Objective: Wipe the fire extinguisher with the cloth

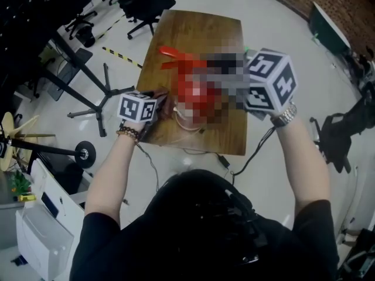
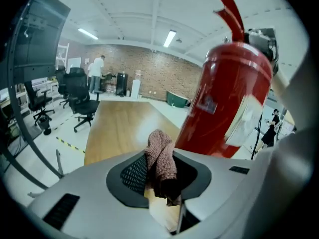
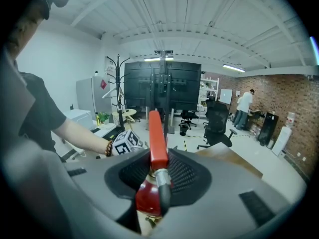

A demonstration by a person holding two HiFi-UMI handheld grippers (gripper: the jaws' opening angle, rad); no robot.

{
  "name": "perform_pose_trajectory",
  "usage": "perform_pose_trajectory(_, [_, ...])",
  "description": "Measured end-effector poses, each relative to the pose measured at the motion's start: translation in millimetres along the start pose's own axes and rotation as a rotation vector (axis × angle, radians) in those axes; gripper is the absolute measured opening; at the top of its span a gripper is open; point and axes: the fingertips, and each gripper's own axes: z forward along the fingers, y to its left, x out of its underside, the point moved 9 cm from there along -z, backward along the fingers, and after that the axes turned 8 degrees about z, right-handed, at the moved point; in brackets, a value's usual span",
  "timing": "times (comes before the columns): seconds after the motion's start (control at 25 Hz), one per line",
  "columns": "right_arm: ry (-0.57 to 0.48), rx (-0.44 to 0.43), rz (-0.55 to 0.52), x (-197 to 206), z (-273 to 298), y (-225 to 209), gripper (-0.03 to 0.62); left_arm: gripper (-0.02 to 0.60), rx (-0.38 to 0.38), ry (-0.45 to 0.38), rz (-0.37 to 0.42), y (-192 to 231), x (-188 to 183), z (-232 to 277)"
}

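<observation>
A red fire extinguisher (image 1: 176, 57) is over the wooden table (image 1: 193, 25), held tilted; a mosaic patch covers much of its body. In the right gripper view its red lever (image 3: 157, 138) and neck sit between the jaws, with my right gripper (image 3: 154, 183) shut on them. In the left gripper view my left gripper (image 2: 162, 180) is shut on a bunched brownish-pink cloth (image 2: 162, 158). The cloth sits just left of and below the red cylinder (image 2: 224, 98), a small gap apart. In the head view the left gripper (image 1: 153, 105) is at the extinguisher's left side and the right gripper (image 1: 266, 81) at its right.
A black stand with spread legs (image 1: 96, 95) is on the floor left of the table. Office chairs (image 1: 143, 4) stand beyond the far left corner. A cable (image 1: 246, 160) hangs off the near table edge. A person (image 2: 95, 73) stands far off by the brick wall.
</observation>
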Motion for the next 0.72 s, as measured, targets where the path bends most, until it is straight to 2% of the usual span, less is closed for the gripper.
perform_pose_trajectory(0.32, [0.002, -0.002, 0.000, 0.0, 0.1, -1.6, 0.127, 0.094, 0.137, -0.200, 0.222, -7.6, -112.2, -71.7])
perform_pose_trajectory(0.48, [0.003, 0.000, 0.005, 0.3, 0.2, -2.4, 0.127, 0.094, 0.153, -0.222, 0.333, -5.6, -135.8, -83.1])
perform_pose_trajectory(0.6, [0.007, 0.008, 0.009, 0.0, 0.6, -1.7, 0.127, 0.094, 0.201, -0.248, 0.327, 1.9, -138.6, -79.0])
perform_pose_trajectory(0.72, [0.010, 0.012, 0.014, -0.1, 0.6, -0.7, 0.127, 0.094, 0.280, -0.264, 0.263, 8.2, -133.4, -67.3])
